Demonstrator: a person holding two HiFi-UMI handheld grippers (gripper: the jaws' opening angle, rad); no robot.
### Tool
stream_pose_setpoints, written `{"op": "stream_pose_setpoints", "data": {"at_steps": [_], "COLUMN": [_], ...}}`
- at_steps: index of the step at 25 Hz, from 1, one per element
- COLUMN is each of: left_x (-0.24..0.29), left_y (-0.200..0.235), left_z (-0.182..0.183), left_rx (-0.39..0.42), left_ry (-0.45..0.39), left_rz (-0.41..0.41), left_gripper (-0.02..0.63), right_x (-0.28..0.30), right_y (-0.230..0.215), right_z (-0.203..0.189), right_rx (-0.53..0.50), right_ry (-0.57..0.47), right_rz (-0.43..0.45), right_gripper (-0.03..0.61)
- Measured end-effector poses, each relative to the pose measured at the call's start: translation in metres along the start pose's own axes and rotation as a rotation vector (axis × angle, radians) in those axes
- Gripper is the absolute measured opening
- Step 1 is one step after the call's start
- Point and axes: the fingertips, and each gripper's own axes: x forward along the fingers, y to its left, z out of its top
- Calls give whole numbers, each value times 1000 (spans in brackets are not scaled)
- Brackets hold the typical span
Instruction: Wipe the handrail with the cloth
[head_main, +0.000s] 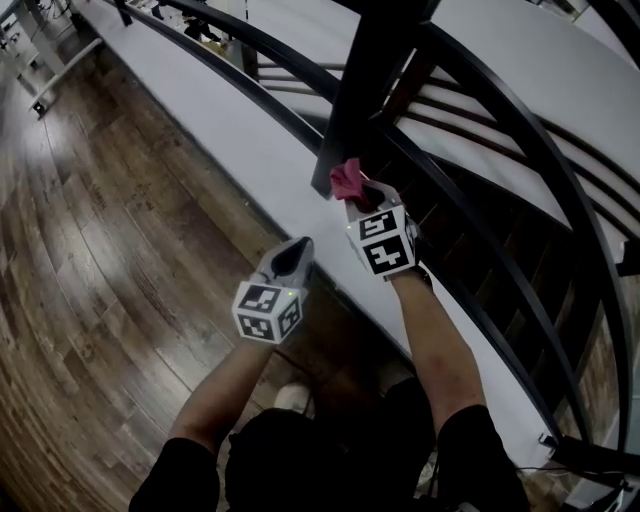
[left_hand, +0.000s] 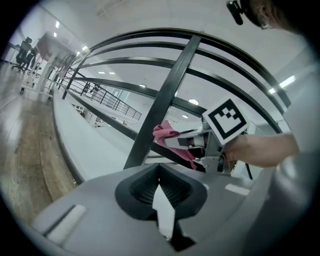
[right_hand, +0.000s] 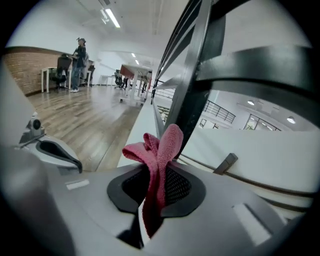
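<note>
Handrail (head_main: 575, 190): black, curved, topmost of several parallel black rails; runs from the upper middle of the head view down its right edge. In the right gripper view it shows as a broad dark band (right_hand: 260, 65) overhead.

Wooden floor (head_main: 100, 250): dark planks, fills the left side of the head view.

White ledge (head_main: 250, 150): long pale strip between the floor and the railing, following the same curve.

Post (head_main: 372, 90): wide, black, slanting, crosses the rails; also seen from the left gripper (left_hand: 165, 95).

Forearms: two, bare, each reaching forward from a dark sleeve.

Right gripper (head_main: 352, 190): grey, marker cube (head_main: 385, 240) on top, raised to the foot of the post. Jaws clenched on the cloth, seen plainly in its own view (right_hand: 155, 175).

Left gripper (head_main: 300, 245): grey, with its own marker cube, held lower and left, over the ledge, apart from the railing. Jaws pressed together with nothing between them (left_hand: 160, 195).

Cloth (right_hand: 159, 150): pink, bunched, pinched at its lower part with a folded tuft standing up out of the right jaws. The tuft (head_main: 348, 178) lies at the post's lower edge; whether it touches cannot be told.
</note>
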Motion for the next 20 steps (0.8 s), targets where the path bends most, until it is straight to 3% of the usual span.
{"op": "stream_pose_setpoints", "data": {"at_steps": [4,11,15,20], "left_x": [1,-11,-25,-31], "left_y": [0,-14,-33,-69], "left_z": [19,58,80,104], "left_rx": [25,117,175,157], "left_ry": [-43,-109,-157,-216], "left_rz": [23,58,44,37], "left_gripper": [0,0,0,0], "right_x": [-22,-93,-146,-226], "right_y": [20,30,33,17], "right_z": [13,31,39,46], "right_rx": [-34,11,-50,-183], "right_ry": [-87,-238,-328,-465], "right_rz": [33,70,61,-3], "right_gripper": [51,51,51,49]}}
